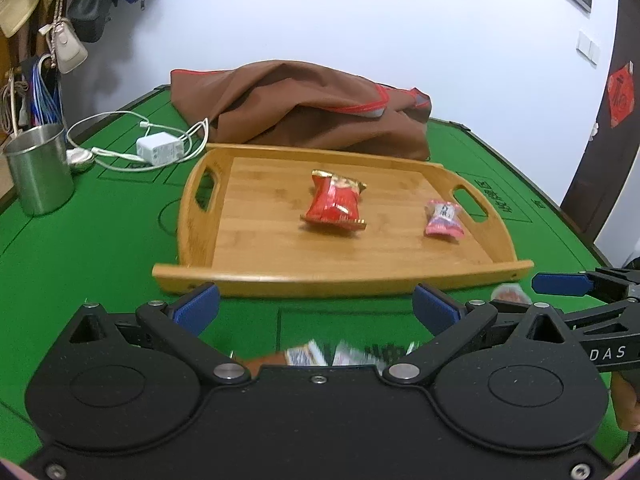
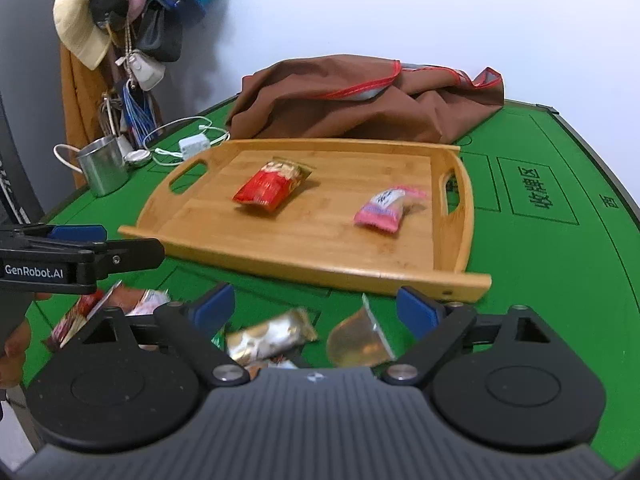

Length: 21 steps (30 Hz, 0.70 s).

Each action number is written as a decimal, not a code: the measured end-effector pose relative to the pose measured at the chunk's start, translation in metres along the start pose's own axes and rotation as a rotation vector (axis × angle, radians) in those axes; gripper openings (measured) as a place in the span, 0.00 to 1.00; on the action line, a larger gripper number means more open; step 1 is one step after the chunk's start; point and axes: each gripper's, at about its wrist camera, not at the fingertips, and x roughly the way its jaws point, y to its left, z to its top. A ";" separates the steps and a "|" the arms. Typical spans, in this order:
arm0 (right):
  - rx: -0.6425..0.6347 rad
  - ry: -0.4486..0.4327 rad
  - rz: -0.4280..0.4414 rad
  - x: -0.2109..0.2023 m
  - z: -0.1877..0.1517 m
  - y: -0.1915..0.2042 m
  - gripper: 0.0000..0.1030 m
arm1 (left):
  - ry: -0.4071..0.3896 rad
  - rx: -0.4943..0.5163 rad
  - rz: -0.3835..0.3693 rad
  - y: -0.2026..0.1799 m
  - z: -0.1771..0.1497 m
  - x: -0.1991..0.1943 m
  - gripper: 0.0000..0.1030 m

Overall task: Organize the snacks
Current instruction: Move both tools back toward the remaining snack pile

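Observation:
A bamboo tray (image 1: 256, 240) (image 2: 320, 240) lies on the green table. On it are a red snack packet (image 1: 335, 204) (image 2: 272, 186) and a pink snack packet (image 1: 443, 219) (image 2: 386, 208). My left gripper (image 1: 316, 310) is open and empty, just in front of the tray's near rim, above several loose snacks (image 1: 316, 354). My right gripper (image 2: 316, 310) is open and empty above a gold packet (image 2: 268, 338) and a jelly cup (image 2: 358, 340). More packets (image 2: 104, 308) lie at the left under the left gripper's arm.
A brown bag (image 1: 304, 108) (image 2: 360, 96) lies behind the tray. A steel cup (image 1: 38, 168) (image 2: 102, 170) and a white charger with cable (image 1: 158, 150) (image 2: 194, 144) sit at the left. Hats and bags hang on a rack at the far left.

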 end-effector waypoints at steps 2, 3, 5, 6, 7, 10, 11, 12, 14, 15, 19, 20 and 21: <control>0.007 -0.004 0.001 -0.004 -0.006 0.001 0.95 | -0.007 -0.002 0.002 0.002 -0.006 -0.006 1.00; 0.008 -0.008 0.001 -0.006 -0.008 0.002 0.96 | -0.011 -0.001 0.004 0.003 -0.010 -0.009 1.00; 0.006 -0.023 -0.003 -0.012 -0.014 0.002 0.97 | -0.016 0.003 0.008 0.004 -0.015 -0.014 1.00; 0.003 -0.032 -0.005 -0.015 -0.017 0.003 0.98 | -0.017 0.006 0.011 0.005 -0.018 -0.016 1.00; 0.002 -0.039 -0.008 -0.017 -0.020 0.002 0.99 | -0.014 0.009 0.016 0.005 -0.020 -0.018 1.00; -0.002 -0.045 -0.025 -0.022 -0.026 -0.001 0.99 | -0.007 0.016 0.024 0.008 -0.028 -0.022 1.00; -0.003 -0.043 -0.035 -0.023 -0.028 -0.003 1.00 | -0.005 0.016 0.026 0.009 -0.030 -0.024 1.00; -0.004 -0.040 -0.043 -0.024 -0.029 -0.004 1.00 | -0.001 0.015 0.026 0.010 -0.033 -0.026 1.00; -0.008 -0.028 -0.057 -0.024 -0.032 -0.007 1.00 | 0.007 0.013 0.024 0.012 -0.037 -0.027 1.00; -0.011 -0.022 -0.065 -0.024 -0.034 -0.007 1.00 | 0.010 0.012 0.025 0.013 -0.039 -0.028 1.00; -0.045 0.001 -0.102 -0.019 -0.039 -0.008 1.00 | 0.023 0.020 0.047 0.016 -0.049 -0.031 1.00; -0.050 0.006 -0.107 -0.018 -0.040 -0.009 1.00 | 0.026 0.020 0.057 0.016 -0.051 -0.032 1.00; -0.054 0.011 -0.111 -0.016 -0.040 -0.009 1.00 | 0.028 0.022 0.064 0.017 -0.054 -0.033 1.00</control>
